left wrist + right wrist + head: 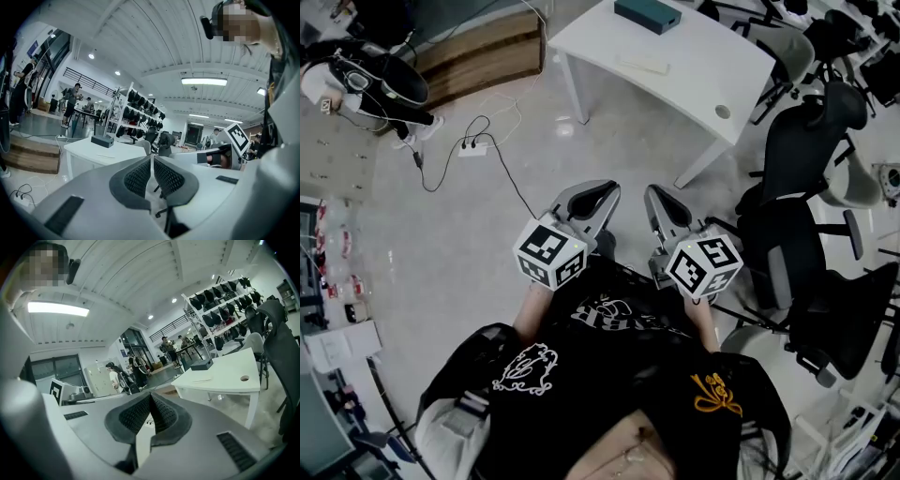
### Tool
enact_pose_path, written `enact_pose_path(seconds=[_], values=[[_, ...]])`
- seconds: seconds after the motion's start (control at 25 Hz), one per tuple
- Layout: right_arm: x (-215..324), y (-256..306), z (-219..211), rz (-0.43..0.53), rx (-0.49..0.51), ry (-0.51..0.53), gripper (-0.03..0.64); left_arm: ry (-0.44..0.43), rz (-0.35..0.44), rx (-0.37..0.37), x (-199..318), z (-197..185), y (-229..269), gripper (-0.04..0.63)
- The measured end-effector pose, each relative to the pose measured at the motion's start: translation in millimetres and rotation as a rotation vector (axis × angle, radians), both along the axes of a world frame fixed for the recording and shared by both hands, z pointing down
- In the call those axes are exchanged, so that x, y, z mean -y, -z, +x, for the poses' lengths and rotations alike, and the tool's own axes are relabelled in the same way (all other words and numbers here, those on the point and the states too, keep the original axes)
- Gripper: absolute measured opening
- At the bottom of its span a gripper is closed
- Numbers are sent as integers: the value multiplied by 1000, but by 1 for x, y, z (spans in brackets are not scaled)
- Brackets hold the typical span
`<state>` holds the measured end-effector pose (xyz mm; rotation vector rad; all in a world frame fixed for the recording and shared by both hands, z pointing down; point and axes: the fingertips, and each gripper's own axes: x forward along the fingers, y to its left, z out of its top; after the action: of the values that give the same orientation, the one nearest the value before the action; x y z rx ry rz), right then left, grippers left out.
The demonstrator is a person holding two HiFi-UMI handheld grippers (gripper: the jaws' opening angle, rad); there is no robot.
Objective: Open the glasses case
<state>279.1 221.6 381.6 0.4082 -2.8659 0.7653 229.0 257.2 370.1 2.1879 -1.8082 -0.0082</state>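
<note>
Nothing done yet: left claw [602, 195] and right claw [658, 195] closed, empty; case [647, 14] untouched on the table [694, 58] at twelve o'clock.

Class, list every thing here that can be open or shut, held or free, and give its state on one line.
left gripper: shut, empty.
right gripper: shut, empty.
glasses case: closed, lying on the white table, untouched by either gripper.
office chair: unoccupied, beside the table.
</note>
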Motion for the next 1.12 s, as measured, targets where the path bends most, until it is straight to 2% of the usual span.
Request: enact_pose_path(seconds=[0.36,0.56,0.88,1.12], values=[[48,-7,-65,-23,-45,-18,14,-27,-35,-27,51,-67,-6,35],[77,-1,-108,-30,-42,-33,14,-51,-32,-9,80,-110,3,35],[104,-6,-174,-14,-53,-79,14,-99,-37,-6,93,-175,-1,35],[118,-14,-189,8,-102,-140,14,-135,-44,-23,108,-203,-9,35]])
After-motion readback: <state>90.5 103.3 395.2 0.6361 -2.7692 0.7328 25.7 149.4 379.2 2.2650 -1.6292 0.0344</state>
